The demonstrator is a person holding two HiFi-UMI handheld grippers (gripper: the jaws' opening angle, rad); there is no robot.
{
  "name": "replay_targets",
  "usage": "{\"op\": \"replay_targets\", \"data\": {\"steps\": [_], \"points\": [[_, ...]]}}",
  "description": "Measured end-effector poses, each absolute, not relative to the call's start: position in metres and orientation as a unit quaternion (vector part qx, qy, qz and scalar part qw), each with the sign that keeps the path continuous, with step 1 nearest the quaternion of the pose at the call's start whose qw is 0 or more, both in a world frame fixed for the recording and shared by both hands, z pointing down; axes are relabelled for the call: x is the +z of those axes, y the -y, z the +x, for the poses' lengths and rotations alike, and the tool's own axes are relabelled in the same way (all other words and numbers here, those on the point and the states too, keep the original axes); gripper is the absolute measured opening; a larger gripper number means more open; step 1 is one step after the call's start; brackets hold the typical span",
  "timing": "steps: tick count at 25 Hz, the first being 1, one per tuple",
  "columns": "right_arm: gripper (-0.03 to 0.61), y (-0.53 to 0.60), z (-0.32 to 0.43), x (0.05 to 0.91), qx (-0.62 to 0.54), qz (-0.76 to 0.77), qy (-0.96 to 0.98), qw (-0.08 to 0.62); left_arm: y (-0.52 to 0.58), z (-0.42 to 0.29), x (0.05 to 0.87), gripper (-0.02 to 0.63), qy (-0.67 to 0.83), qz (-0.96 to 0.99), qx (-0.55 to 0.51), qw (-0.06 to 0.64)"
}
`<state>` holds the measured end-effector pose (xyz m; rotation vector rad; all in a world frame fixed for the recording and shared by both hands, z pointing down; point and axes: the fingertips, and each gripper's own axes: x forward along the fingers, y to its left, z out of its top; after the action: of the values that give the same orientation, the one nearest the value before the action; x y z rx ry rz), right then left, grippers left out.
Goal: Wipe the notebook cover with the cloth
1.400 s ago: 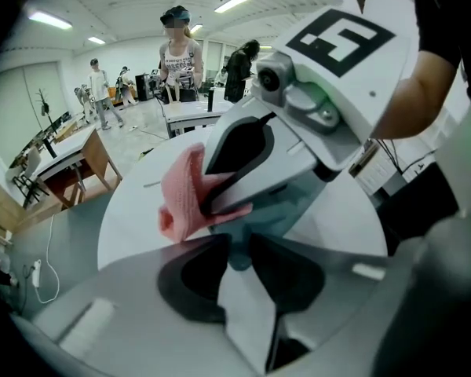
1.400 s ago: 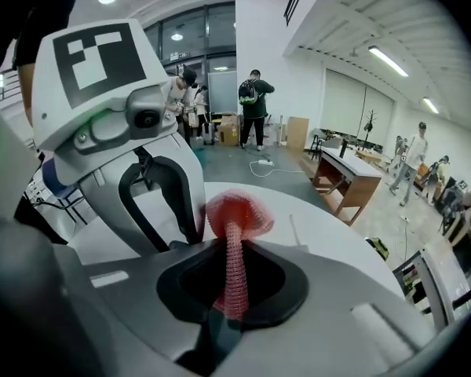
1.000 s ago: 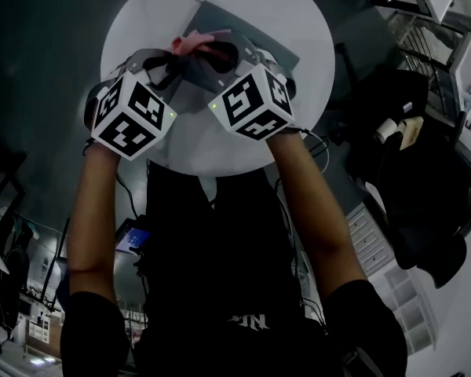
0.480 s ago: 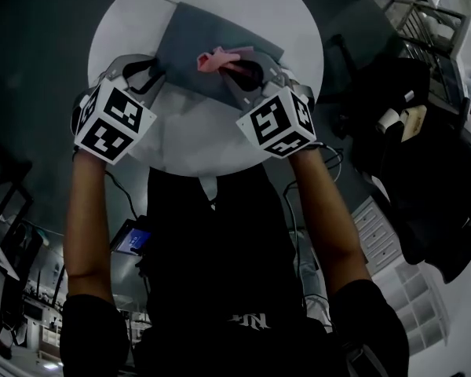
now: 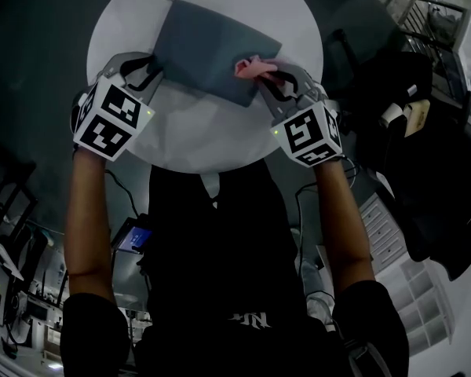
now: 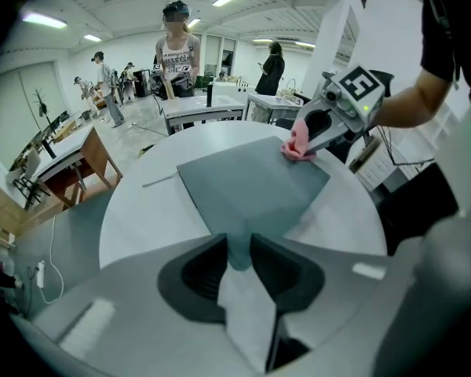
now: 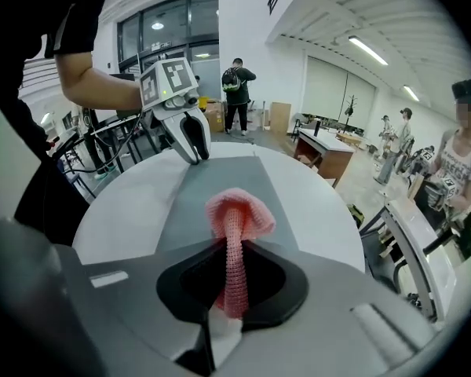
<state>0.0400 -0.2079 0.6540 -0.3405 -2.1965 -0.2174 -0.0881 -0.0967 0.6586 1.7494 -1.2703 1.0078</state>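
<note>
Desk (image 5: 212,144): round, white top, carries the items listed below

Notebook (image 5: 208,49): grey cover, closed, lying flat and askew on the far half of the desk

Cloth (image 5: 253,67): pink, waffle-textured; its bunched end rests on the notebook cover by the right-hand corner, its tail runs back into the right gripper

Left gripper (image 6: 239,246): fingers pinch the notebook's near-left corner and have just closed a little further on it

Right gripper (image 7: 234,258): fingers pressed together on the cloth's tail, angled down at the notebook's right edge

The two grippers are well apart, on opposite sides of the notebook
</note>
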Motion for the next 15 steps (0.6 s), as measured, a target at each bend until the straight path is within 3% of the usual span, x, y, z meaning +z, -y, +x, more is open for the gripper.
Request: {"op": "replay_targets", "data": {"steps": [7,11,15], "points": [[0.032,0.22,0.053,0.653,-0.066,-0.106,0.868,0.48,0.096,-0.089,0.66,0.086,0.5,0.686,0.384,0.364],[0.032,0.215,0.018,0.619,0.022,-0.085,0.907,0.412,0.097,-0.089,0.659,0.086,0.501,0.69,0.379,0.359],[0.032,0.192,-0.037,0.602,0.026,-0.112,0.923,0.367,0.097,-0.089,0.66,0.086,0.502,0.691,0.381,0.354]]}}
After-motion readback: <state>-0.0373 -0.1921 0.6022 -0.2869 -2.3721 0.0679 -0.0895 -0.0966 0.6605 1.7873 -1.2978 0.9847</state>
